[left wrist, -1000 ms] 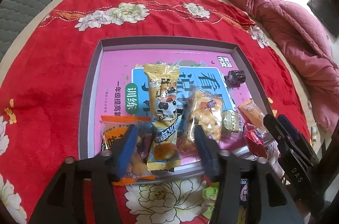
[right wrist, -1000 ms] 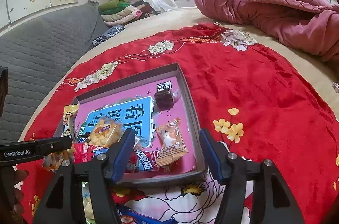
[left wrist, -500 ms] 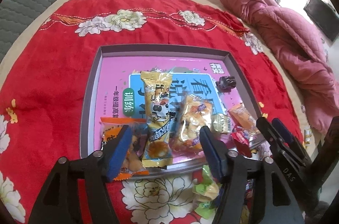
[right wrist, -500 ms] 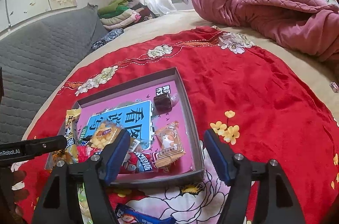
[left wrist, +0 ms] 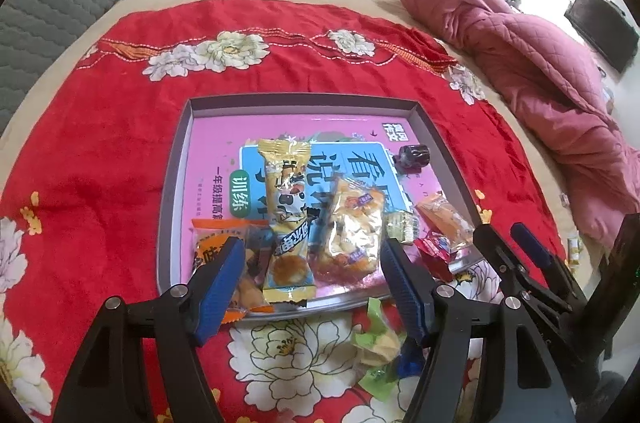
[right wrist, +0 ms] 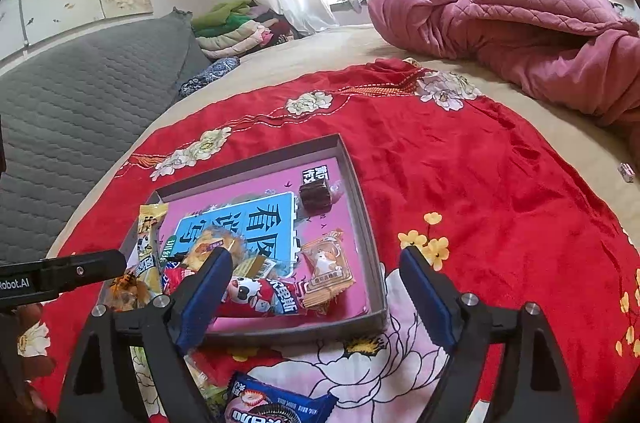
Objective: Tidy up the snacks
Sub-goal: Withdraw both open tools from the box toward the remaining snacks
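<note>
- Your left gripper (left wrist: pixel 312 273) is spread wide with nothing between its blue pads, and over the last second it has pulled back and risen from the tray (left wrist: pixel 176 191); its tips now sit at the near rim instead of among the packets.
- Just past its tips, at 12 o'clock, the tall yellow cow-print packet (left wrist: pixel 286 219) lies lengthwise in the tray, with the clear bag of golden snacks (left wrist: pixel 354 227) touching it at 1 o'clock and the orange packet (left wrist: pixel 218 243) partly behind the left pad at 10 o'clock.
- Your right gripper (right wrist: pixel 316 297) is equally wide and holds nothing; it too has backed off a little, hanging over the tray's near right corner.
- Ahead of it, at 11 o'clock, the red panda packet (right wrist: pixel 264 297) and the orange cat packet (right wrist: pixel 326 271) lie inside the tray; the dark candy (right wrist: pixel 316 197) sits farther up at 12 o'clock.
- The retreat uncovers what is still outside: the green wrapped sweets (left wrist: pixel 376 339) on the red cloth (left wrist: pixel 100 151) at 5 o'clock of your left gripper, and the blue cookie packet (right wrist: pixel 276 403) at 6 o'clock of your right.
- So I judge the tray part-filled; those loose items are your next pickups.
</note>
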The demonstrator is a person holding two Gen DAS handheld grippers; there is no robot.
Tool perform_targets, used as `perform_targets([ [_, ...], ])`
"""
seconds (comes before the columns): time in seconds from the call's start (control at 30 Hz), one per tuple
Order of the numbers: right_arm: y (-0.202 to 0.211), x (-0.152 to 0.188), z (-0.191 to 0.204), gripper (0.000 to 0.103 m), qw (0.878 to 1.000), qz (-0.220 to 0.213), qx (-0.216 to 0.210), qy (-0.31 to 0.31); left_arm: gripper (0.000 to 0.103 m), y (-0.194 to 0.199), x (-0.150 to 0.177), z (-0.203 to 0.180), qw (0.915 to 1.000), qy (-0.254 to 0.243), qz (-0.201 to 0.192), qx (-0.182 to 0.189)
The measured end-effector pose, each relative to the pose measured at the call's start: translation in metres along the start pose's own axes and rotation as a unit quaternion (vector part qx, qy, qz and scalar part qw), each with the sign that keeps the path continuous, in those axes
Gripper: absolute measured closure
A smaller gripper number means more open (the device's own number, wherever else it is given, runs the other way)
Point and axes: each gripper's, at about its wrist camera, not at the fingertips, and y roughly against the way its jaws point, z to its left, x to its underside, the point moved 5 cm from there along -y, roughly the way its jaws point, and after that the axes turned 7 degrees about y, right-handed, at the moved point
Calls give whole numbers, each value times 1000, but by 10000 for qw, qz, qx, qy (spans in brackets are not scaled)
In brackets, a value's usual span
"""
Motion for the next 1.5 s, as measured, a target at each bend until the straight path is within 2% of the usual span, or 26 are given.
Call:
perform_targets([
  [0.73, 34, 1, 1, 18, 9999, -80, 85, -70, 31, 26, 18, -1, 9999, -101, -23, 56],
  [0.87, 41, 3, 0, 14, 9999, -62, 83, -128, 31, 30, 22, -2, 9999, -140, -6, 69],
  [1.5, 47, 28, 9, 13, 9983, 566, 121, 1, 31, 31, 42, 1, 9996, -121, 242, 116],
])
